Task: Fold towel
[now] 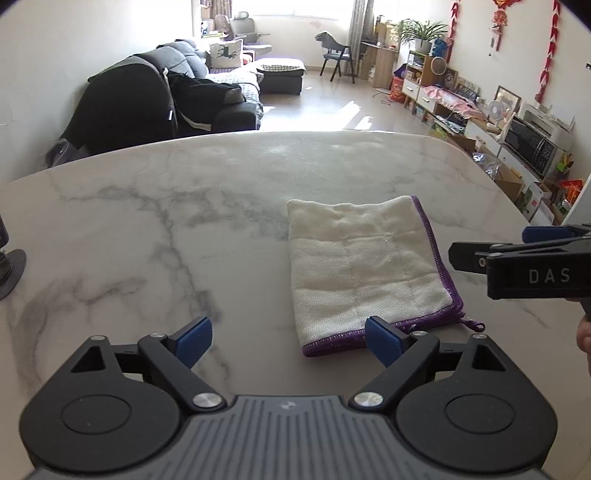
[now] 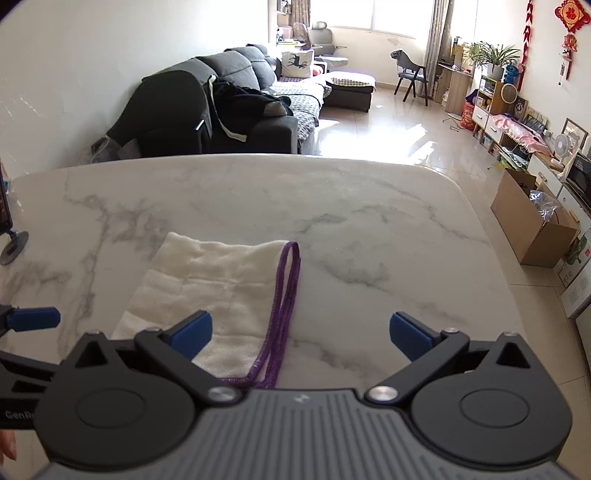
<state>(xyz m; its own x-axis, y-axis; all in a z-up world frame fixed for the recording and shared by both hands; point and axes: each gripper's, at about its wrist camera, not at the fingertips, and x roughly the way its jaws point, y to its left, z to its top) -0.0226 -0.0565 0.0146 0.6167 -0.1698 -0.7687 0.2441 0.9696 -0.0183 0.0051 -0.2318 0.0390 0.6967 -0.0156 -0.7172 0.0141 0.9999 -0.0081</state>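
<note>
- Left gripper [image 1: 288, 341] fingers spread wide, holding nothing; right gripper [image 2: 301, 334] likewise.
- Folded towel [image 1: 365, 269] flat on marble surface [image 1: 147, 229], between both.
- Soft, light, limp; best pinched at purple-hemmed corners.

A white marble table [image 1: 147, 229] with grey veins fills the foreground, its far edge rounded at the corners. At its left edge stands a dark round base [image 1: 11, 271] of something cut off by the frame. Beyond the table, a dark grey sofa [image 2: 236, 92] runs along the left wall, with black clothing [image 2: 251, 99] heaped on its near end and a white cushion [image 2: 297, 63] with a deer print further back. A chair [image 2: 408, 75] stands near the bright window [image 2: 399, 16]. Along the right wall are a potted plant [image 2: 493, 55], low shelves, a small fan [image 2: 563, 144], a microwave [image 1: 532, 146] and an open cardboard box [image 2: 528, 221]. Red ornaments [image 1: 550, 48] hang on that wall.
</note>
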